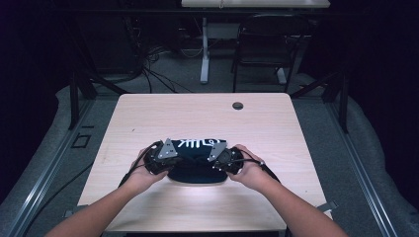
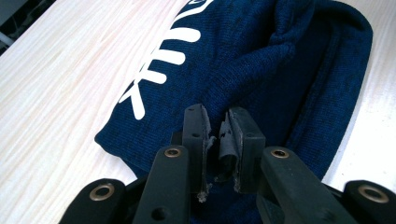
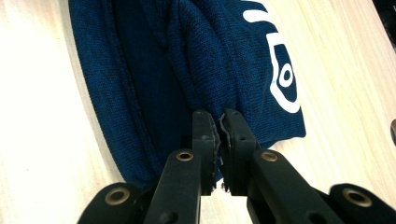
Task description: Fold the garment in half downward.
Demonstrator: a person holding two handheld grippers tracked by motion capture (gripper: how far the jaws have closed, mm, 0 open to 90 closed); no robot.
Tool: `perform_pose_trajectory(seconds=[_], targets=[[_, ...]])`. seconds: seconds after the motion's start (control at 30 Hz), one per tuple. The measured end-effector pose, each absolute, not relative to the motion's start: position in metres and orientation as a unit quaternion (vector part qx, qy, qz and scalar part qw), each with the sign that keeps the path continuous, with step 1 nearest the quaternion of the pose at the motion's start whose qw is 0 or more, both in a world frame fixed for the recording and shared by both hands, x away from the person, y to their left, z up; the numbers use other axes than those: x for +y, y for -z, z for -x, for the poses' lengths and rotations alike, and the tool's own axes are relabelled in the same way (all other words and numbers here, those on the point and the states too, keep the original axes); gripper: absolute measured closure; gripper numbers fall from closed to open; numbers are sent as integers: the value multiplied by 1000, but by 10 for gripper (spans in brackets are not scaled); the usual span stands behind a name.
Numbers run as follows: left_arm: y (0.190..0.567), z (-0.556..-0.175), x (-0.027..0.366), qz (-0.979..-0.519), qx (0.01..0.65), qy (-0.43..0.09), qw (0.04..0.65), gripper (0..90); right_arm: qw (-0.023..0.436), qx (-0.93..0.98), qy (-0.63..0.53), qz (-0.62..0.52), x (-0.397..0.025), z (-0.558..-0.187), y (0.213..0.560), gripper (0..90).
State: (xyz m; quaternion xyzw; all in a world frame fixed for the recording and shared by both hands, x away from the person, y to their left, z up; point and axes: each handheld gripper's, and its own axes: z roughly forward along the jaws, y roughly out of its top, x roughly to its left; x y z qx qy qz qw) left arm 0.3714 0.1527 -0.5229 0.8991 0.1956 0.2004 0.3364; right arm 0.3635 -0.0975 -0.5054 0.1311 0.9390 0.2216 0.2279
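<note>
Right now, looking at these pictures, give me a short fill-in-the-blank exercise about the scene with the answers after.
1. The folded garment on the table is dark ____ knit.
2. Its printed markings are ____.
3. The left claw and the right claw are each at one ____ of the garment.
4. A person holds ____ claws.

Answers: blue; white; end; two

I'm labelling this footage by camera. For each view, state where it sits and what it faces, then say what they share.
High view: fixed above the person's side, looking forward and down on the wooden table; both forearms enter from below, holding the left tongs and right tongs.
Left gripper view: rides the left tongs, looking along nearly closed jaws at the dark blue knit cloth.
Right gripper view: rides the right tongs, jaws nearly closed.
Shared: all three show the cloth and its white print.
</note>
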Motion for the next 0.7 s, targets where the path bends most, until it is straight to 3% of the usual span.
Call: perform_pose_trajectory(seconds=[0.7], targets=[[533, -359, 158, -897, 210, -181, 345, 744, 217, 947, -202, -126, -87, -350, 509, 833]])
